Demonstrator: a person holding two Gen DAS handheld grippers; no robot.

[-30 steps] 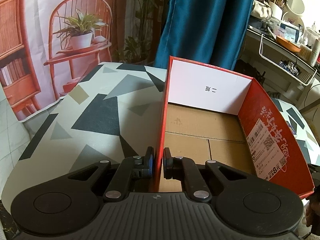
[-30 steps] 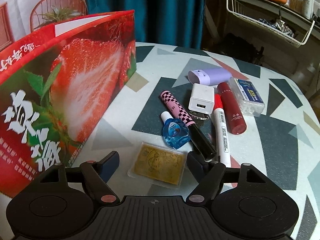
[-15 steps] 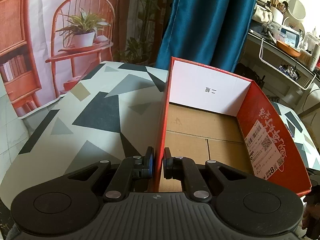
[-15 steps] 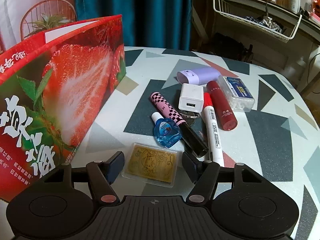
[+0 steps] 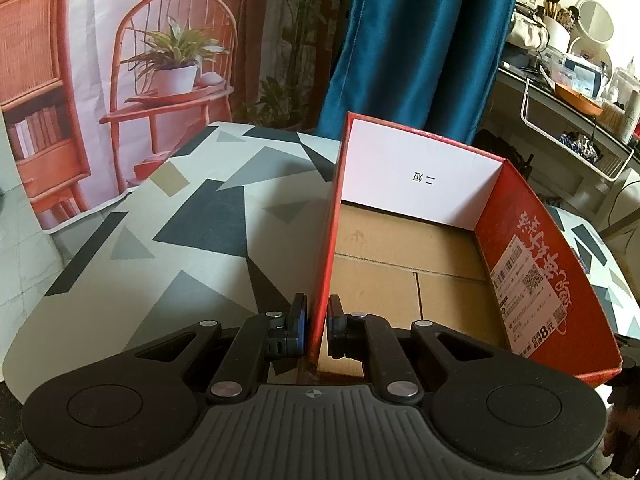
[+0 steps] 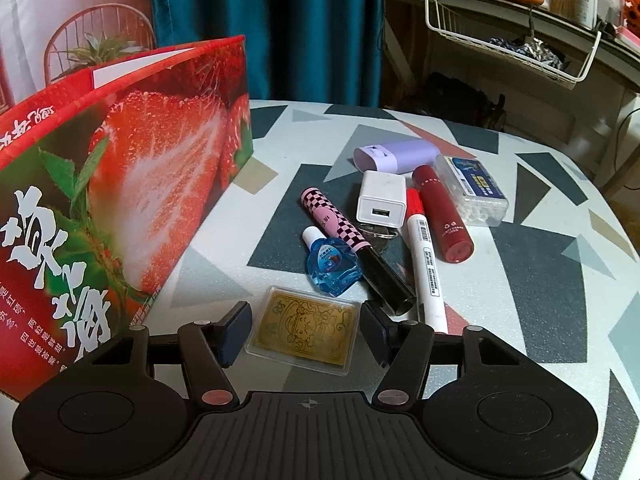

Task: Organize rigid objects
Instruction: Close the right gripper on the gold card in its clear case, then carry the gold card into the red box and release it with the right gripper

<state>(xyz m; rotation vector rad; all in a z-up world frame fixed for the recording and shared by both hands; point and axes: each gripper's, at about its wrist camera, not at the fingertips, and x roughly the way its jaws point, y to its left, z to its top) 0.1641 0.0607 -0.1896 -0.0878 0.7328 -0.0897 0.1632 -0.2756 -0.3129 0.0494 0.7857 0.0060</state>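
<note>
Left gripper (image 5: 317,330) clamped on near end of left wall of the red strawberry box (image 5: 532,264); box sits open on the patterned table (image 5: 168,240), cardboard floor bare. Right gripper (image 6: 306,334) fingers apart, straddling gold card in clear case (image 6: 306,330) lying flat at near edge of table, right of box. Beyond card, clustered: blue eye-drop bottle (image 6: 330,266), checkered pink tube (image 6: 352,242), white charger (image 6: 382,204), red-capped white marker (image 6: 426,258), red lipstick (image 6: 442,214), lilac case (image 6: 396,156), clear pill box (image 6: 474,190).
</note>
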